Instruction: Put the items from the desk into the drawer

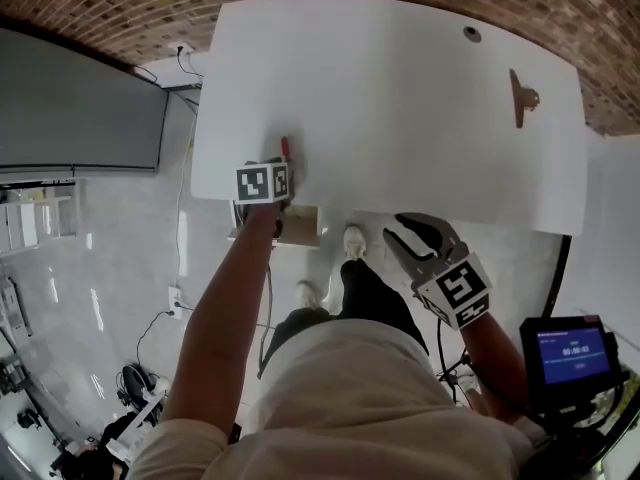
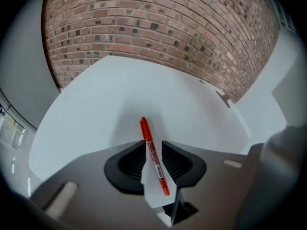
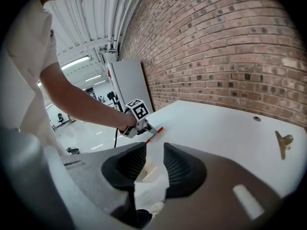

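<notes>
My left arm [image 1: 222, 313] is bare and reaches straight forward, nearly at full stretch. At its end I hold the left hand-held gripper [image 1: 281, 168] pointing ahead, marker cube on top. Its jaws stand a narrow gap apart, not pressed together. My right arm [image 1: 492, 353] is bent and kept close to my body. The right hand-held gripper [image 1: 412, 233] angles forward and to the left, well apart from the other. Its jaws also stand slightly apart.

A lab-like industrial hall: bare brick wall [image 3: 230, 42], glossy grey floor [image 1: 90, 298], ceiling pipes [image 3: 120, 4], strip lights [image 3: 76, 61].
</notes>
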### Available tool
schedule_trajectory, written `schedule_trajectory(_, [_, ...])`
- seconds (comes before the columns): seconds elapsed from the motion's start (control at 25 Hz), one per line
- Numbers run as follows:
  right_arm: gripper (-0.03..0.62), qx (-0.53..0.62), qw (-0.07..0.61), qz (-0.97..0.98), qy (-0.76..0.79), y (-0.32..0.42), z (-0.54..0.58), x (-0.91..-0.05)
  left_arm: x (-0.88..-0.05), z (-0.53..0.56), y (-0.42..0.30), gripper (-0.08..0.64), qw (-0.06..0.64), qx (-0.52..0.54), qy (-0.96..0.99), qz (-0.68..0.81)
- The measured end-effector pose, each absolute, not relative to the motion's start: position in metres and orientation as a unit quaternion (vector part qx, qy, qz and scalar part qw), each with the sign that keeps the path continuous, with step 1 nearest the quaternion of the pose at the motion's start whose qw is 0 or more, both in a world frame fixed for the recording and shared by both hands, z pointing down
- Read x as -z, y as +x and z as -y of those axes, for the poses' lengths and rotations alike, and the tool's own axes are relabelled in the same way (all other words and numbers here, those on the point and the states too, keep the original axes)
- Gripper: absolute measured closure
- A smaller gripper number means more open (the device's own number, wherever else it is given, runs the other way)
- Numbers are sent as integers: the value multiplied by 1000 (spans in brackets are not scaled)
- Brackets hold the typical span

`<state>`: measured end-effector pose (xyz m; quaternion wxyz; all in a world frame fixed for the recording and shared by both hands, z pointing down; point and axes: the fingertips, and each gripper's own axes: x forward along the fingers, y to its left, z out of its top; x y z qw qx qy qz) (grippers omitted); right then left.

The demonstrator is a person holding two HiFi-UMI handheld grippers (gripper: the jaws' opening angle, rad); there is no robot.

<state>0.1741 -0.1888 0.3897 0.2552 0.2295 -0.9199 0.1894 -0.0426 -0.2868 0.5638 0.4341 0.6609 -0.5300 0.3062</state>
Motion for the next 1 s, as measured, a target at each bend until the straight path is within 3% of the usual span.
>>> schedule_trajectory(0.24, [491,-208,255,914,238,178,190,-399,-580,291,-48,509,441,-334,637,536])
schedule_trajectory(1.0, [491,-190,270,915,232,115,99,-400,-560,168,-78,511,430,-227,691,535])
